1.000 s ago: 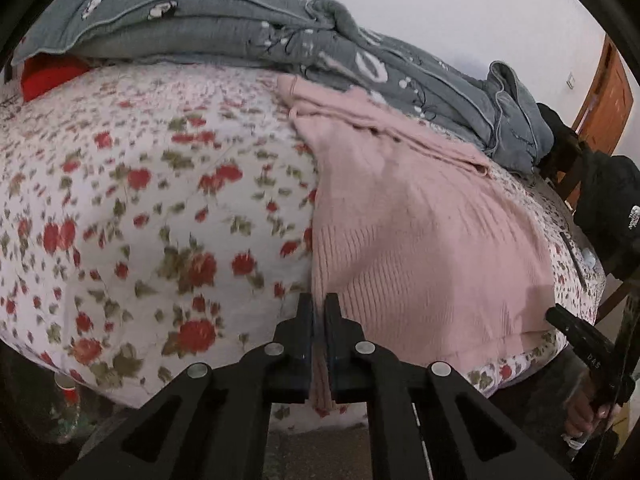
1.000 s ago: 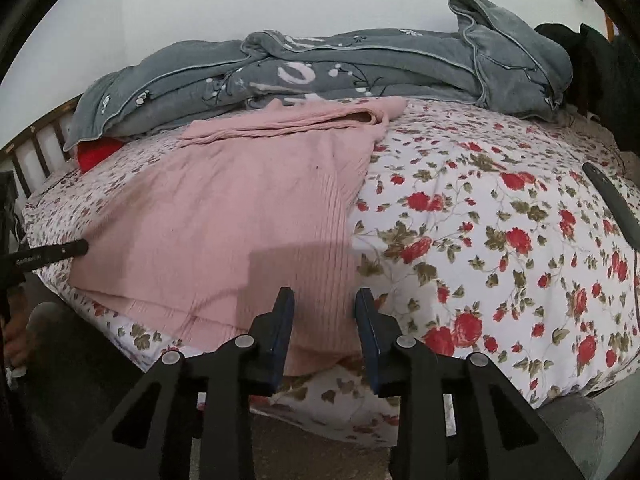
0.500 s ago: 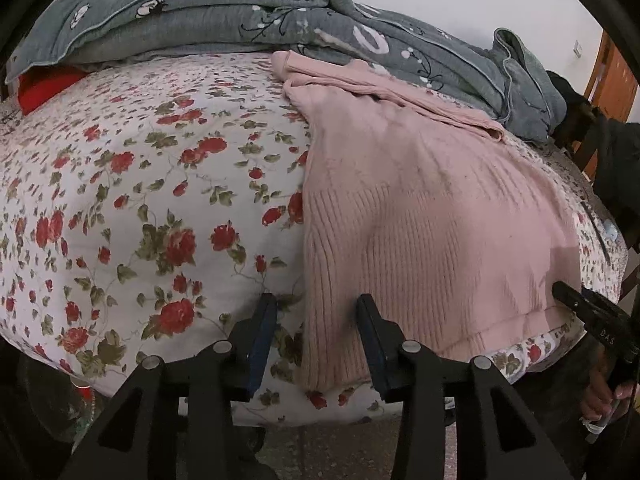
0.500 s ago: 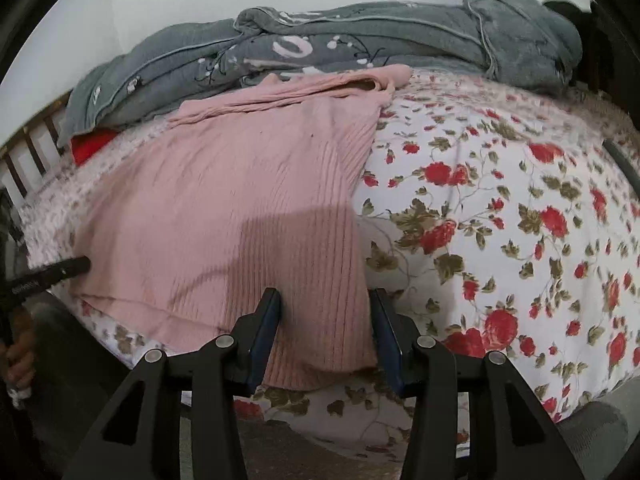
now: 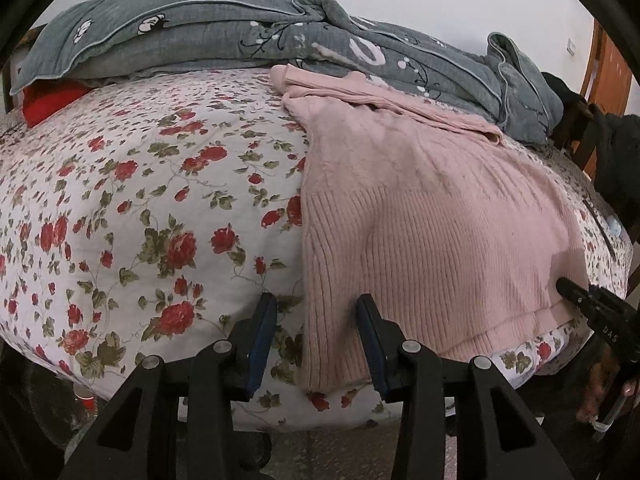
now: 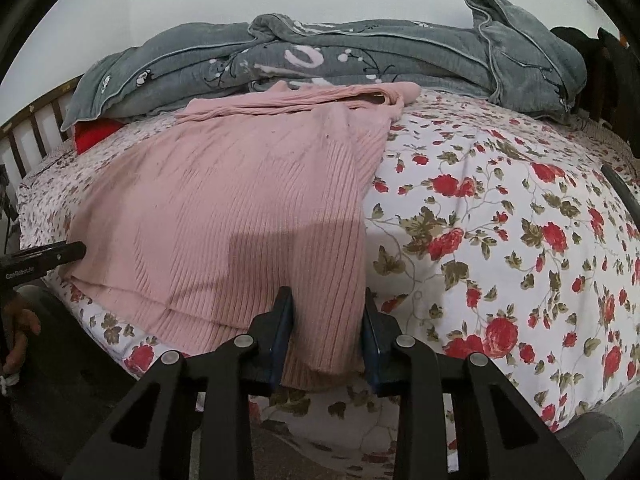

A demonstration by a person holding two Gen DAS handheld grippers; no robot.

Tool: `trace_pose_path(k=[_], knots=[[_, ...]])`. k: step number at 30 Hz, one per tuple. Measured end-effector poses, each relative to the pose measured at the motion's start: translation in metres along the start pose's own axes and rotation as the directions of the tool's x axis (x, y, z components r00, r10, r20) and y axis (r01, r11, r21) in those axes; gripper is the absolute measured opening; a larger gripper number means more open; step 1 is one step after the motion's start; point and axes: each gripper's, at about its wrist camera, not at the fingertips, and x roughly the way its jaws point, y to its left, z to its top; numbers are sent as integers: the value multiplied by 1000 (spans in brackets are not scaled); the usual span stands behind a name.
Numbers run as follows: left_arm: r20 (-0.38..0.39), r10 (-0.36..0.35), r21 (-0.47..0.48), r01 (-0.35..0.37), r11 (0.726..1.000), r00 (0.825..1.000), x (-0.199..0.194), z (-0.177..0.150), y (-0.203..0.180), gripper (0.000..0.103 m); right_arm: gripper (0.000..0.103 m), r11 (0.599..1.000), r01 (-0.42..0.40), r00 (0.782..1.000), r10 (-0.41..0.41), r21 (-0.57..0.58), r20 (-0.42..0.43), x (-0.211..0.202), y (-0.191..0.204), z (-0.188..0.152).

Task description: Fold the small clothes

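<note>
Now your left hand-held gripper (image 5: 316,340) has sprung apart from pressed-together and stands spread astride the near left corner of the ribbed pink knit sweater (image 5: 420,232), pads not yet touching it. Your right hand-held gripper (image 6: 326,332) is closing, the sweater's other near corner between its jaws, so the grab at the hem looks about to begin and the fold can start from both corners. The sweater lies flat on the rose-printed white bedspread (image 5: 140,208), hem draping over the bed's near edge. Beyond it lies a rumpled grey quilt (image 5: 240,36). The right hand-held gripper's side lettering seems to read "DAS".
</note>
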Motion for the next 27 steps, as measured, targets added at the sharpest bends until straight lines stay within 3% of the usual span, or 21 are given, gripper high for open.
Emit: trace_pose_path(k=[9, 27], knots=[[-1, -69, -28, 69, 997, 998, -1, -1, 1, 39, 32, 999, -22, 1000, 21, 32, 20, -1, -5, -2], [10, -13, 49, 13, 999, 1000, 2, -1, -17, 45, 32, 998, -30, 999, 29, 59, 28, -2, -3, -3]])
